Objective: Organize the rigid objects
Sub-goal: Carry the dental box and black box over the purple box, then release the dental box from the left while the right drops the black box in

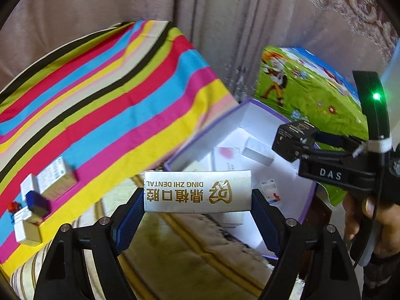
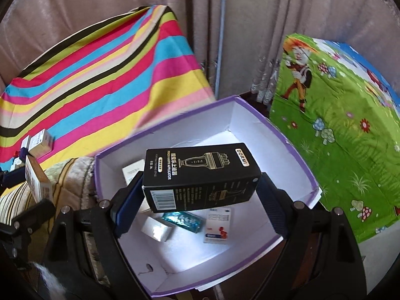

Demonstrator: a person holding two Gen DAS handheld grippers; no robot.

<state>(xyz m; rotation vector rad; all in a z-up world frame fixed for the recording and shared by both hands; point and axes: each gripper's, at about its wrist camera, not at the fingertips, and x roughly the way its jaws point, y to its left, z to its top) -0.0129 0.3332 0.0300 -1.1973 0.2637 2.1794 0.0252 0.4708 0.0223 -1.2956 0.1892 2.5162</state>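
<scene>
My left gripper (image 1: 197,200) is shut on a white dental box (image 1: 197,191) with gold print, held above the carpet just left of the purple-edged white box (image 1: 205,135). My right gripper (image 2: 200,195) is shut on a black DORMI box (image 2: 200,177), held over the open purple-edged box (image 2: 165,125). It shows in the left wrist view as well (image 1: 292,140). Inside the purple-edged box lie several small items: a white carton (image 2: 157,228), a blue glittery packet (image 2: 182,221) and a medicine box (image 2: 217,225).
A striped cloth (image 1: 100,100) covers the surface on the left, with several small boxes (image 1: 56,178) near its front edge. A green cartoon-print cover (image 2: 337,130) lies to the right. Curtains hang behind. Patterned carpet (image 1: 187,250) lies below.
</scene>
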